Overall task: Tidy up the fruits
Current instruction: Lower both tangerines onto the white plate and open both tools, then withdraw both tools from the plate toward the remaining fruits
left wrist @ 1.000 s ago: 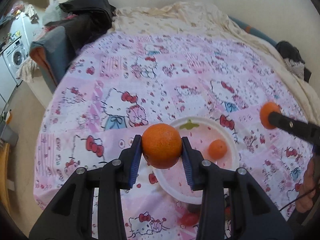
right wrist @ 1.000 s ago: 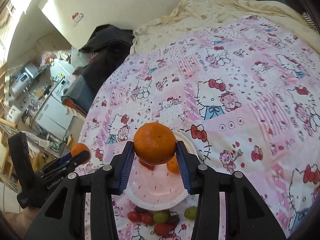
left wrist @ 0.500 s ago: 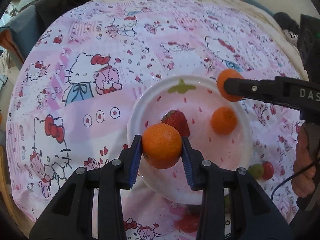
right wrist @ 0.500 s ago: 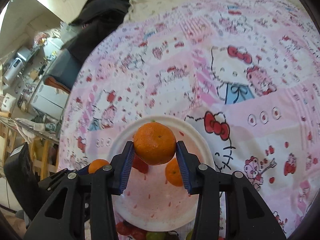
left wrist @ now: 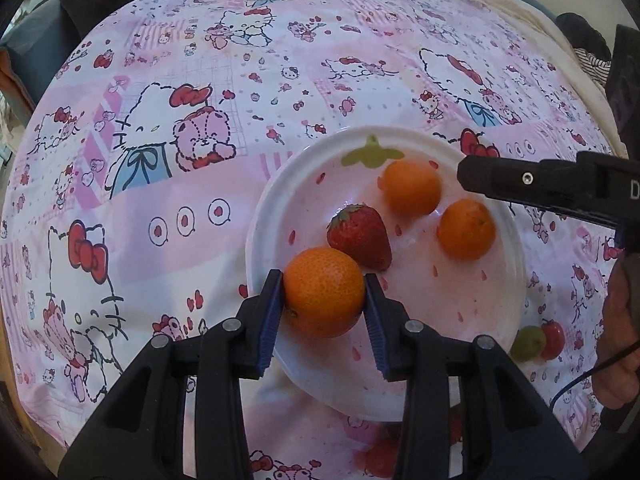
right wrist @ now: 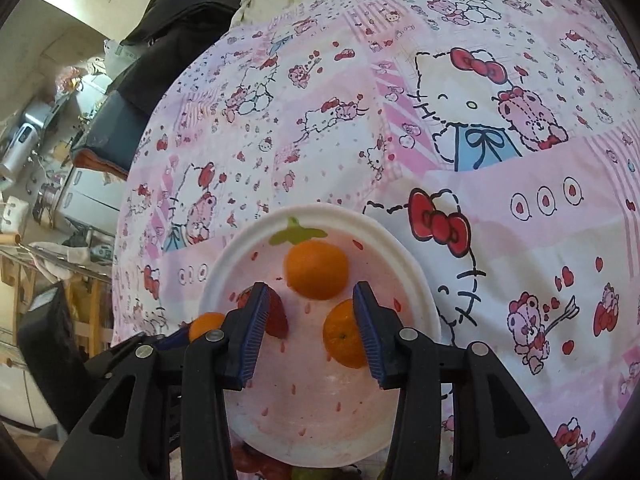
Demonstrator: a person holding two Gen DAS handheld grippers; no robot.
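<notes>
A white plate (left wrist: 256, 232) with a strawberry print lies on the pink cartoon bedspread. On it are a strawberry (left wrist: 360, 236) and two oranges (left wrist: 412, 188) (left wrist: 466, 230). My left gripper (left wrist: 324, 292) is shut on a third orange (left wrist: 324, 300), held over the plate's near-left rim. My right gripper (right wrist: 308, 300) hangs over the plate (right wrist: 420, 292) with its jaws opening. The orange (right wrist: 316, 270) lies on the plate just past its fingertips, free of the pads. Another orange (right wrist: 344, 334) sits by its right finger, and the strawberry (right wrist: 276, 316) is partly behind its left finger.
A green grape (left wrist: 528, 342) and a red one (left wrist: 554, 338) lie on the bedspread right of the plate, with more small fruit below the plate's near rim. A hand (left wrist: 616, 320) holds the right gripper's handle. Dark clothes (right wrist: 180, 20) are piled at the bed's far left.
Both grippers have come down over the plate. The right gripper has let go of its orange, which now rests on the plate. The left gripper still holds its orange.
</notes>
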